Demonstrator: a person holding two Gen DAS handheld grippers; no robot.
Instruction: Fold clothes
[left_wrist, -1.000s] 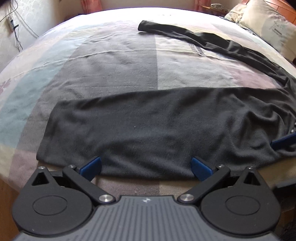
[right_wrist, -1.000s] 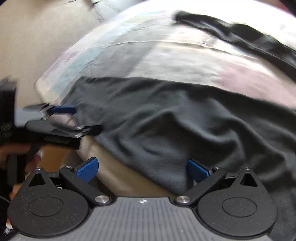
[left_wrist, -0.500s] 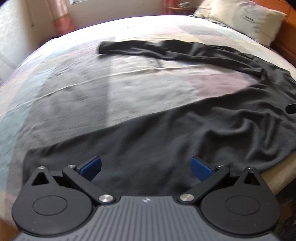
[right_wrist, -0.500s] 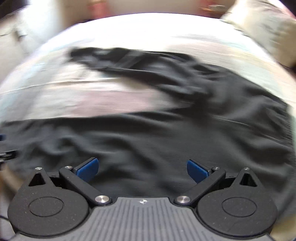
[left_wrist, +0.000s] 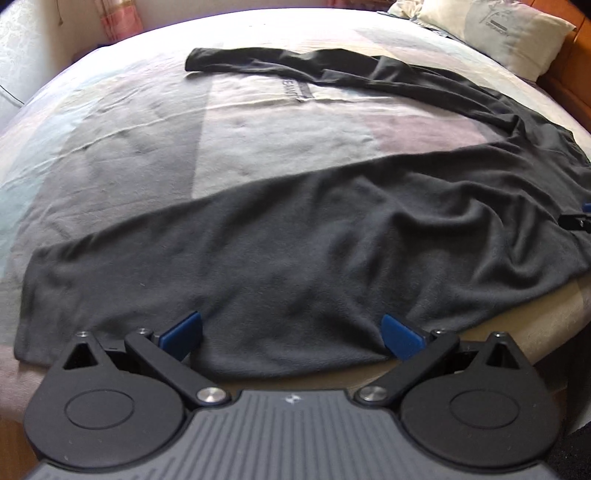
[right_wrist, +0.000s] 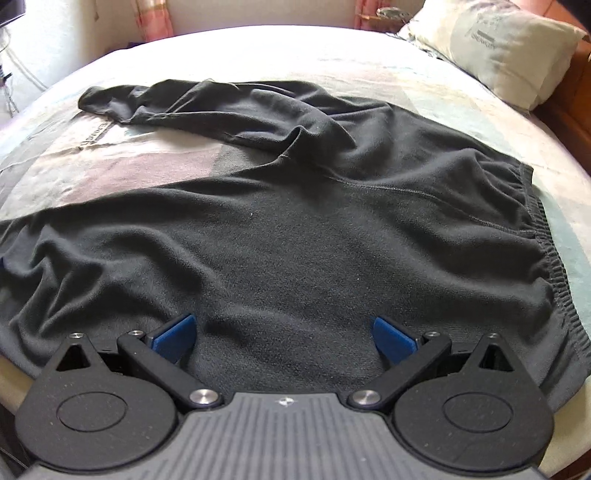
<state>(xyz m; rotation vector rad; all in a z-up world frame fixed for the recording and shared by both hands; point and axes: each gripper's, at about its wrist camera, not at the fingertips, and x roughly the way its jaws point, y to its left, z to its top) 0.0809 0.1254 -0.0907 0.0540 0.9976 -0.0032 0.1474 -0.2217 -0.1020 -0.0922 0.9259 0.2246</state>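
Black fleece trousers (left_wrist: 303, 243) lie spread on the bed (left_wrist: 155, 122). One leg runs along the near edge, and the other leg (left_wrist: 332, 70) stretches toward the far side. In the right wrist view the trousers (right_wrist: 314, 229) show their ribbed waistband (right_wrist: 554, 266) at the right. My left gripper (left_wrist: 291, 334) is open above the near hem of the front leg, with nothing between its blue pads. Over the seat area near the bed edge my right gripper (right_wrist: 282, 336) is open too, and its tip (left_wrist: 580, 218) peeks in at the right of the left wrist view.
A pale pillow (right_wrist: 502, 48) rests at the back right against an orange headboard (left_wrist: 569, 74). Pink curtains (right_wrist: 155, 18) hang by the far wall. The pastel patchwork bedspread (right_wrist: 110, 162) is bare beyond the trousers. The bed's near edge (left_wrist: 517, 332) drops off just under both grippers.
My right gripper swung from facing left, toward the left gripper, to facing across the bed over the trousers' seat. The left gripper panned right, then partway back, staying open at the near hem.
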